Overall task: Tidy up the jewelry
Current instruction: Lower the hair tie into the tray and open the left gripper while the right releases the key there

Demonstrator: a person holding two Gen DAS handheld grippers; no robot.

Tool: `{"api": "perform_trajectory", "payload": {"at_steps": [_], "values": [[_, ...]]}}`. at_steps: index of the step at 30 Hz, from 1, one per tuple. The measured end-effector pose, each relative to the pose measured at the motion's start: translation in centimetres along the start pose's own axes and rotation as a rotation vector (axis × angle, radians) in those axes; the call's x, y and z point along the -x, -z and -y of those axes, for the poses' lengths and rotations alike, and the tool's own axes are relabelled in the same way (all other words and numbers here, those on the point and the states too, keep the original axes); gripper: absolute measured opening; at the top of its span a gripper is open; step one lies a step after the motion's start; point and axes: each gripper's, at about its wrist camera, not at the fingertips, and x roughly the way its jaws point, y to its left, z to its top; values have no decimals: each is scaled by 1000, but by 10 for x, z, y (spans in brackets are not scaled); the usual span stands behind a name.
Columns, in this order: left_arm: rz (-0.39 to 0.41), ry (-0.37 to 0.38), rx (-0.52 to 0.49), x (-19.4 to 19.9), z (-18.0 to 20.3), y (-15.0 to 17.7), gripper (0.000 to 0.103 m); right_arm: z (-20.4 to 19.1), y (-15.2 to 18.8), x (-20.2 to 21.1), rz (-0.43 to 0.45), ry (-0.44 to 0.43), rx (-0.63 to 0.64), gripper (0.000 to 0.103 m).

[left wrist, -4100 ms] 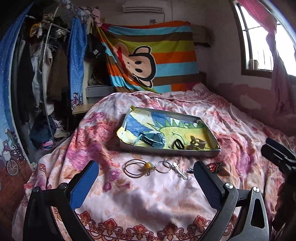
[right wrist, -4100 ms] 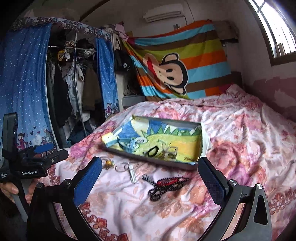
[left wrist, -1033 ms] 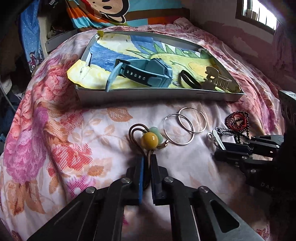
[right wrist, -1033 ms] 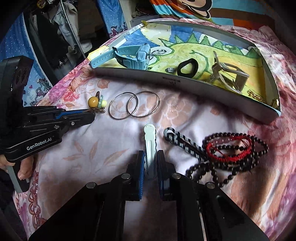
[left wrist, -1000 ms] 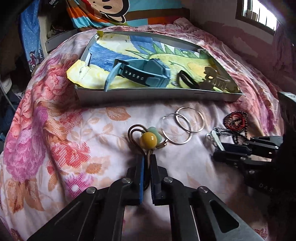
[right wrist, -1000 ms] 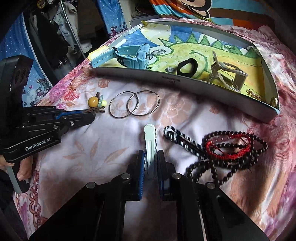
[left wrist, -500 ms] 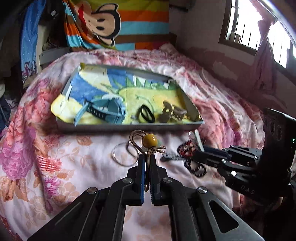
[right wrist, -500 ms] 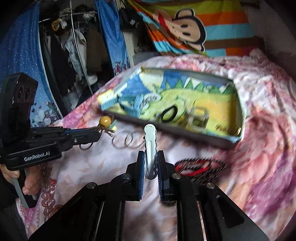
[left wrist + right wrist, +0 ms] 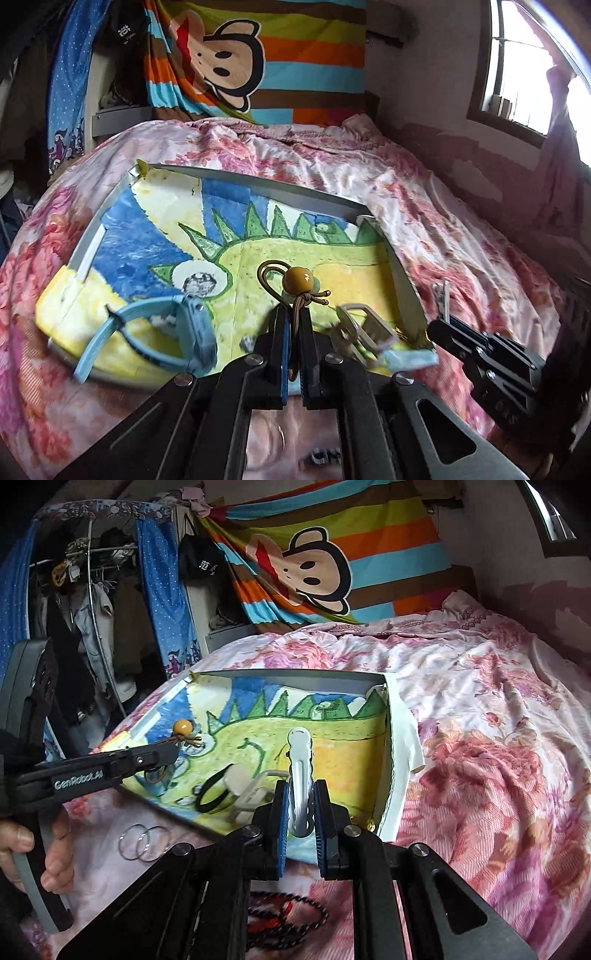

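Note:
My left gripper (image 9: 291, 314) is shut on a brown cord hair tie with a yellow bead (image 9: 297, 276) and holds it above the tray (image 9: 258, 186); it also shows in the right wrist view (image 9: 168, 751). My right gripper (image 9: 300, 794) is shut on a white hair clip (image 9: 300, 760) above the tray's near right part; it shows in the left wrist view (image 9: 441, 325) too. In the tray (image 9: 295, 675) lie a blue watch (image 9: 184, 332), a black hair band (image 9: 212, 790) and a beige claw clip (image 9: 245, 786).
Two silver hoop rings (image 9: 142, 842) and a black-and-red bead bracelet (image 9: 288, 915) lie on the floral bedspread in front of the tray. A clothes rack (image 9: 92, 609) stands left of the bed. A window (image 9: 517, 74) is on the right wall.
Both grippers have lifted their items off the bedspread and moved forward over the tray. The hoops and the bracelet stayed on the bed.

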Motion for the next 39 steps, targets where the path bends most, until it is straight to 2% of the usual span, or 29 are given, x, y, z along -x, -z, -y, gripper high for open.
{"api": "perform_trajectory", "payload": {"at_steps": [4,7,14,29,32,34,37,39], "values": [[-42,-10,52,-26,-6,-8,4,0,-3,-15,-15,14,26,12],[-75,-27,77,-42,-10,-11,4,1,-5,-28,-61,29,31,12],[-116,-65,61,-53,-7,-10,4,9,3,-51,-152,19,-11,12],[-167,-62,89,-58,-6,-13,5,11,8,-52,-161,19,-22,13],[-167,-63,93,-56,-6,-15,5,11,8,-51,-156,18,-23,22],[-164,-69,89,-54,-5,-16,5,10,7,-50,-150,18,-23,32],[-156,-67,93,-49,-4,-19,7,10,7,-48,-138,22,-20,36],[-148,-69,96,-45,-5,-21,16,10,6,-45,-128,28,-18,41]]}}
